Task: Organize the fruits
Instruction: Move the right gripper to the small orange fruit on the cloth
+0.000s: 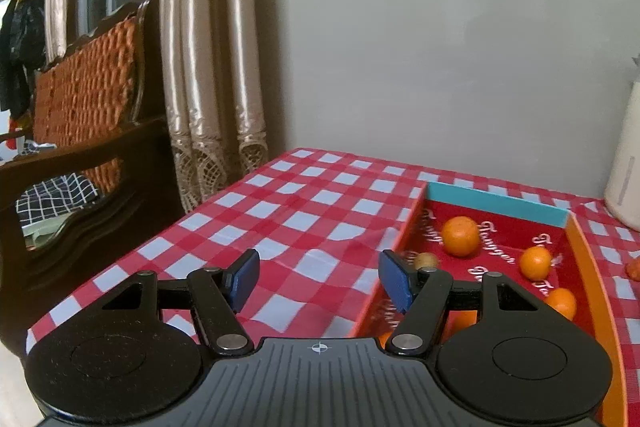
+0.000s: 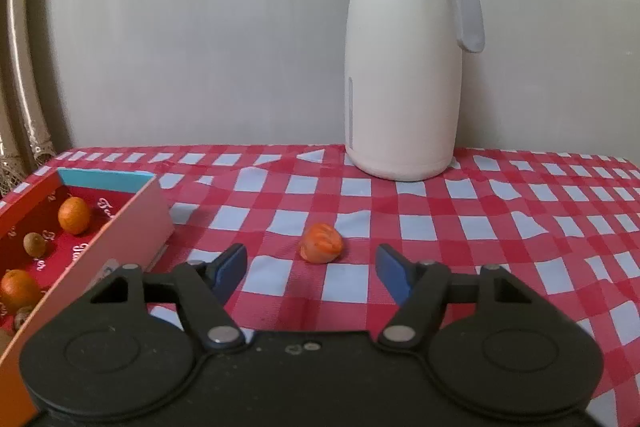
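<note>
A red box with orange walls and a blue far end [image 1: 496, 205] lies on the checked tablecloth. It holds several oranges [image 1: 460, 236] and a small brown fruit [image 1: 426, 261]. My left gripper [image 1: 320, 271] hovers open over the cloth just left of the box, with nothing between its fingers. In the right wrist view the box wall [image 2: 120, 231] is at the left, with an orange [image 2: 74, 215] and a brown fruit [image 2: 34, 243] inside. A wrinkled orange-red fruit [image 2: 321, 243] lies on the cloth just beyond my right gripper [image 2: 311, 263]. That gripper is open and not touching the fruit.
A tall cream jug with a grey lid and handle [image 2: 404, 75] stands at the back by the wall. Left of the table's edge are a dark wooden bench [image 1: 92, 163] and curtains [image 1: 208, 67]. Checked cloth stretches right of the loose fruit.
</note>
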Demonstrator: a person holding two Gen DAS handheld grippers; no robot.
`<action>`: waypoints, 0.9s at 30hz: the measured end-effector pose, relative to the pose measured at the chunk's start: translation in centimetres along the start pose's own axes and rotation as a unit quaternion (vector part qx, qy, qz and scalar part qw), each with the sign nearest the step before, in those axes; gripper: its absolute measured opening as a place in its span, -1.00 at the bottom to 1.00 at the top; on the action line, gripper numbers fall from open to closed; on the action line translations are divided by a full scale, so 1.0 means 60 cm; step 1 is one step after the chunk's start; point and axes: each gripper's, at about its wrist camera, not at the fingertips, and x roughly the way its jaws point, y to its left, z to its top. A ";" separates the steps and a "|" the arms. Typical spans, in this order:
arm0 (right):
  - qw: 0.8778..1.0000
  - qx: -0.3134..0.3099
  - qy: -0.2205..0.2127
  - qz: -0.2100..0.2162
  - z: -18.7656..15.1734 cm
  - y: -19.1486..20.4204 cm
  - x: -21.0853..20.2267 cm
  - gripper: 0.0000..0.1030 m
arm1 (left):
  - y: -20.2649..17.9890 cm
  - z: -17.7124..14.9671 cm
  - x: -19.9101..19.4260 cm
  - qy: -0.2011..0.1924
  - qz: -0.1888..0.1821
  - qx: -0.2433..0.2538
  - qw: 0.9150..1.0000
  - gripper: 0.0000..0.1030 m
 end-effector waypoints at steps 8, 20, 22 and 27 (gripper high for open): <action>1.000 0.004 0.006 -0.007 0.008 -0.003 0.026 0.24 | 0.026 -0.003 0.010 0.004 0.014 0.004 1.000 0.28; 0.999 0.020 0.038 -0.012 0.014 0.001 0.069 0.03 | 0.062 -0.007 0.020 0.012 0.037 0.002 0.999 0.28; 0.999 0.016 0.044 -0.013 0.014 0.004 0.074 0.00 | 0.067 -0.007 0.021 0.012 0.040 0.001 0.999 0.28; 0.998 0.014 0.056 -0.018 0.012 0.009 0.086 -0.10 | 0.079 -0.008 0.023 0.016 0.045 -0.002 0.999 0.28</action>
